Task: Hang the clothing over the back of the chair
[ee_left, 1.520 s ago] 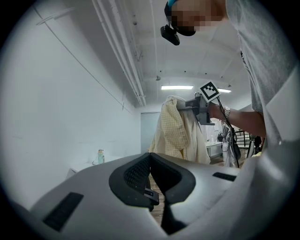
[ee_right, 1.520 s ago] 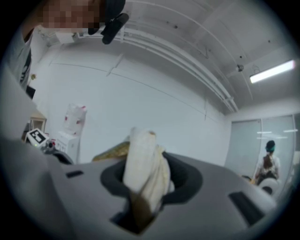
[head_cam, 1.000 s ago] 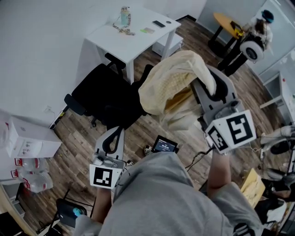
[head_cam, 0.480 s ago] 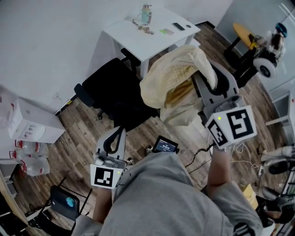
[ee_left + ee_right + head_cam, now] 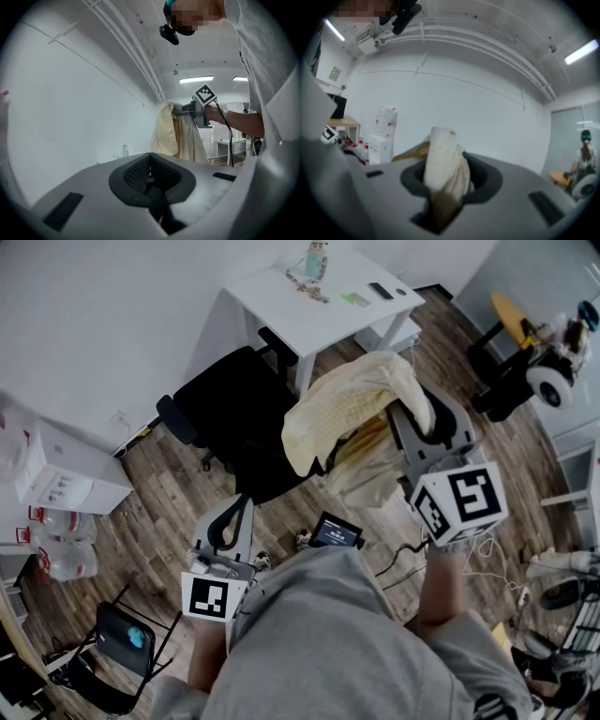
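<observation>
One white desk (image 5: 281,307) behind black chair (image 5: 221,420)

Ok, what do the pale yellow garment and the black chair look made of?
Pale yellow garment: soft matte woven cloth, apparently fine-checked or waffle-textured; it drapes in limp folds. Black office chair: matte dark upholstery, fabric or mesh, too dark to tell which.

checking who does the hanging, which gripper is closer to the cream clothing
Right. The right gripper is clamped on the cream clothing; the left gripper, shut and empty, sits apart from it, lower left in the head view.
</observation>
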Demonstrator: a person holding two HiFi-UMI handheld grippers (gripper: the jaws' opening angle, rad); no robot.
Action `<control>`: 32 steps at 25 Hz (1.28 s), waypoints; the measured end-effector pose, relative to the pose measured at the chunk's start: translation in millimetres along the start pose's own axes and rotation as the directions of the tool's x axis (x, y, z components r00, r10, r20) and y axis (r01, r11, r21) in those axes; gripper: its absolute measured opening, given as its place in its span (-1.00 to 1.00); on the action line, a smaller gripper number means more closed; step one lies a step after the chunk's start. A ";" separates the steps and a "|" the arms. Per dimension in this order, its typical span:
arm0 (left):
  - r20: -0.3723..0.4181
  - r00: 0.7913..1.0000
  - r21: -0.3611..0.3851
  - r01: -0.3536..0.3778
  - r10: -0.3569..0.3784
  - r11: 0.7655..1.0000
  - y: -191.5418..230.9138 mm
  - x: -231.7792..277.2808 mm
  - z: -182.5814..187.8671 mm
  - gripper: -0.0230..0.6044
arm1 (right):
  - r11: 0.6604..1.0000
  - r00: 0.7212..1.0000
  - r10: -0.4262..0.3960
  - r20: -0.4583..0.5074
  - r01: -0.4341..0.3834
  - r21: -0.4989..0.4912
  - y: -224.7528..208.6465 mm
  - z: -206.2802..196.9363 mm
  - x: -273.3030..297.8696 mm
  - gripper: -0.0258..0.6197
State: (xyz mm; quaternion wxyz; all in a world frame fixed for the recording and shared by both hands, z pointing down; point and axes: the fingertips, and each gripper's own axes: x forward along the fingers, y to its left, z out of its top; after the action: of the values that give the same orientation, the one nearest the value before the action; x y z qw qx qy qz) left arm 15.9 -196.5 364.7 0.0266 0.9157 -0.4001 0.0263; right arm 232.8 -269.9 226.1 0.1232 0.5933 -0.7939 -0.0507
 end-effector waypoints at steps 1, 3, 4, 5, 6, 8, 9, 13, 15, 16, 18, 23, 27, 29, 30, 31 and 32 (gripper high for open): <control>-0.002 1.000 -0.001 0.000 0.000 1.000 -0.1 -0.1 -1.1 -0.85 | 1.000 1.000 0.001 -0.010 -0.001 0.004 0.6 -5.1 0.1 -0.47; -0.007 1.000 -0.002 0.004 -0.004 1.000 -0.5 -0.3 -2.6 -0.85 | 1.000 1.000 -0.002 -0.027 0.002 0.012 1.2 -13.6 -0.5 -0.47; -0.008 1.000 -0.002 0.005 -0.005 1.000 -0.5 -0.5 -2.8 -0.85 | 1.000 0.999 -0.004 -0.034 0.004 0.017 1.5 -16.8 -0.9 -0.47; -0.008 1.000 -0.003 0.007 -0.007 1.000 -0.3 -1.0 -2.9 -0.85 | 1.000 0.999 -0.006 -0.039 0.007 0.021 1.8 -19.6 -1.4 -0.47; -0.008 1.000 -0.005 0.008 -0.008 1.000 -0.1 -1.5 -3.0 -0.85 | 1.000 0.999 -0.009 -0.044 0.010 0.025 2.3 -22.2 -1.9 -0.47; -0.007 1.000 -0.008 0.009 -0.010 1.000 -0.7 -2.2 -4.4 -0.85 | 1.000 0.998 -0.015 -0.053 0.017 0.026 3.1 -27.9 -2.7 -0.47; -0.009 1.000 -0.009 0.011 -0.011 1.000 -1.4 -1.9 -5.5 -0.85 | 1.000 0.998 -0.019 -0.059 0.020 0.023 3.1 -31.1 -2.7 -0.47; -0.022 1.000 -0.012 0.018 -0.018 1.000 -5.2 0.4 -8.9 -0.85 | 0.999 0.995 -0.027 -0.092 0.029 0.015 3.4 -46.5 -1.9 -0.47; -0.025 1.000 -0.017 0.016 -0.017 1.000 -5.8 0.4 -9.8 -0.85 | 0.999 0.994 -0.024 -0.108 0.027 0.024 4.8 -54.9 -2.0 -0.47; -0.026 1.000 -0.018 0.015 -0.016 1.000 -5.9 0.3 -10.1 -0.85 | 0.999 0.993 -0.022 -0.115 0.025 0.030 5.4 -59.0 -1.9 -0.47; -0.030 0.999 -0.020 0.012 -0.013 1.000 -5.6 0.3 -11.2 -0.85 | 0.999 0.992 -0.018 -0.127 0.023 0.044 6.6 -66.3 -1.4 -0.47; -0.044 0.999 -0.024 0.009 -0.010 1.000 -4.7 -0.9 -15.7 -0.85 | 0.997 0.988 -0.012 -0.152 0.024 0.077 10.6 -84.0 1.4 -0.47; -0.048 0.999 -0.025 0.008 -0.009 1.000 -6.9 -1.7 -16.3 -0.85 | 0.996 0.985 -0.007 -0.174 0.023 0.088 12.9 -96.0 3.1 -0.47; -0.051 0.999 -0.025 0.008 -0.009 1.000 -7.5 -2.4 -16.9 -0.85 | 0.995 0.983 -0.007 -0.183 0.025 0.095 13.9 -102.0 3.5 -0.47; -0.053 0.999 -0.026 0.007 -0.008 1.000 -7.3 -2.4 -17.5 -0.85 | 0.994 0.982 -0.007 -0.188 0.027 0.101 13.9 -105.2 4.2 -0.47; -0.054 0.998 -0.026 0.006 -0.008 1.000 -7.1 -2.3 -18.0 -0.85 | 0.994 0.981 -0.008 -0.192 0.029 0.109 13.6 -108.6 5.0 -0.47; -0.054 0.998 -0.026 0.006 -0.007 1.000 -6.9 -2.0 -18.2 -0.85 | 0.993 0.981 -0.008 -0.196 0.031 0.117 13.1 -111.8 5.9 -0.47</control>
State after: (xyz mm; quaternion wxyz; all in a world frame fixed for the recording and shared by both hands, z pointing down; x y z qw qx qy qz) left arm 19.1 -189.0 382.6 0.0496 0.9156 -0.3964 0.0459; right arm 247.7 -264.3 337.7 0.1642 0.6094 -0.7738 0.0541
